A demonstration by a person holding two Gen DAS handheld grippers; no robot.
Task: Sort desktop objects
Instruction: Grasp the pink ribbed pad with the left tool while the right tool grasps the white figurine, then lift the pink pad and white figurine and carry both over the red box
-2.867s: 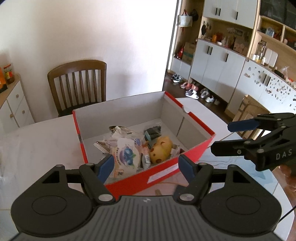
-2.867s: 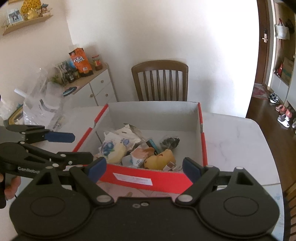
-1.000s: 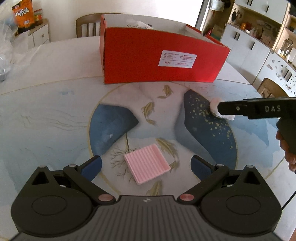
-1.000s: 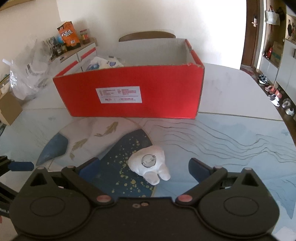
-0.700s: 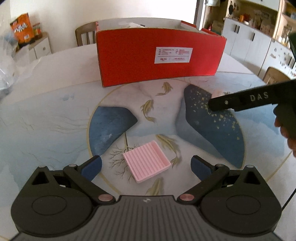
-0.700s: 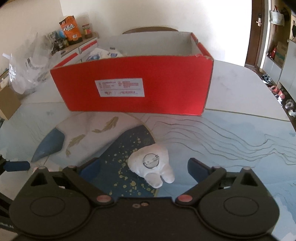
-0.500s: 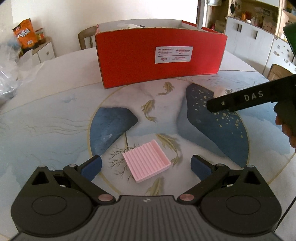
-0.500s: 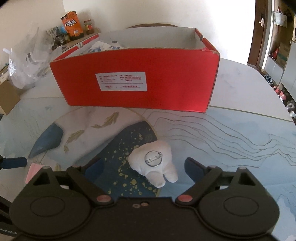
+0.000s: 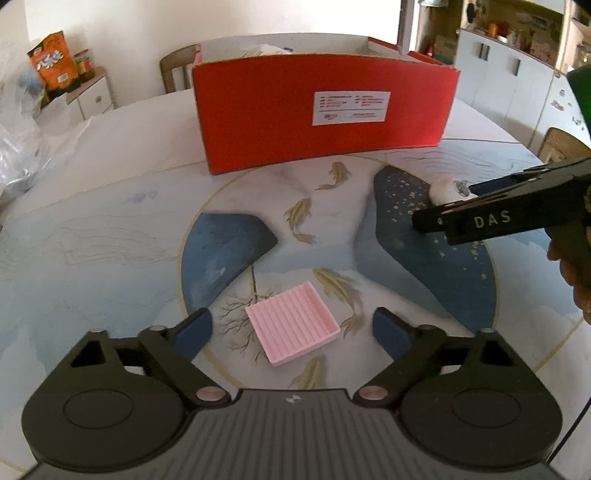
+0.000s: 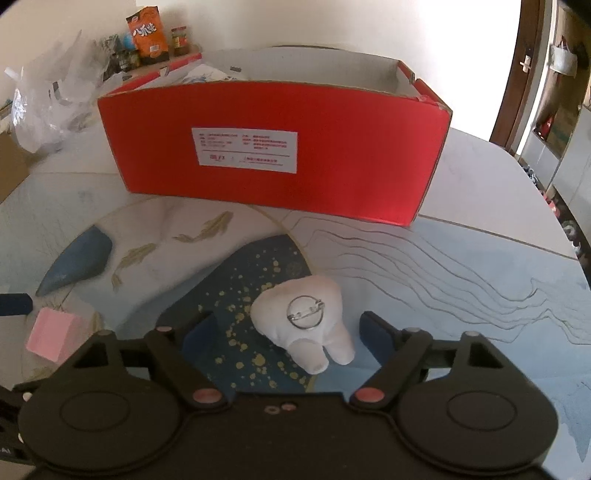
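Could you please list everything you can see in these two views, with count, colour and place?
box: one, red, white label, far side of the table, items inside.
pad: one, pink, ribbed, flat on the table between the left tongs' fingers, untouched.
tooth plush: one, white, metal pin on top, on the table between the right tongs' fingers, untouched.
table: one, pale marble with blue shapes and gold fish.
snack bag: one, orange, on a cabinet behind.
chair: one, brown, behind the box.
left tongs: black, blue pads, closing.
right tongs: black, blue pads, closing.
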